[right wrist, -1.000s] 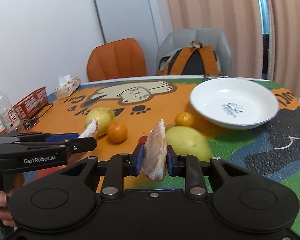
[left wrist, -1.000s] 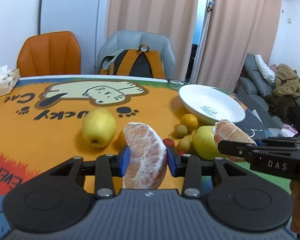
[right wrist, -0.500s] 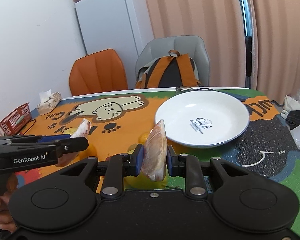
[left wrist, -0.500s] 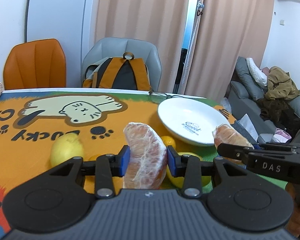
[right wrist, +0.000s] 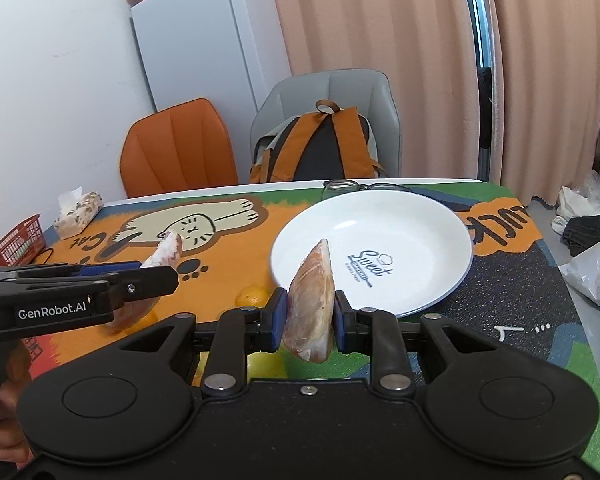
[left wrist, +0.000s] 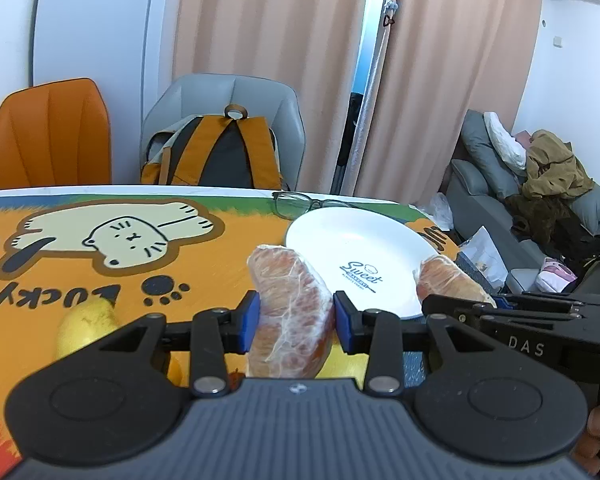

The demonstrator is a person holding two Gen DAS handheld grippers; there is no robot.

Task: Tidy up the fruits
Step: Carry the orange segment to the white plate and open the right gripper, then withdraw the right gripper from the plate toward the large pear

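Observation:
My left gripper (left wrist: 296, 320) is shut on a peeled pomelo wedge (left wrist: 288, 304), held above the table near the white plate (left wrist: 340, 240). My right gripper (right wrist: 311, 320) is shut on a second pomelo wedge (right wrist: 312, 300), just in front of the plate's (right wrist: 420, 232) near-left rim. Each gripper shows in the other's view: the right one (left wrist: 460, 300) with its wedge (left wrist: 444, 280) beside the plate, the left one (right wrist: 156, 276) with its wedge (right wrist: 168, 248) to the left. A yellow apple (left wrist: 88, 324) and an orange (right wrist: 252, 296) lie on the mat below.
Glasses (right wrist: 352, 188) lie behind the plate. A tissue pack (right wrist: 78, 216) and a red basket (right wrist: 16, 240) sit at the table's left edge. Two chairs, one with a backpack (right wrist: 320, 148), stand behind the table. The table's right edge (right wrist: 560, 264) drops off by the plate.
Both grippers have risen and moved forward toward the plate with their wedges. The loose fruits have slid down and mostly out of sight beneath the grippers.

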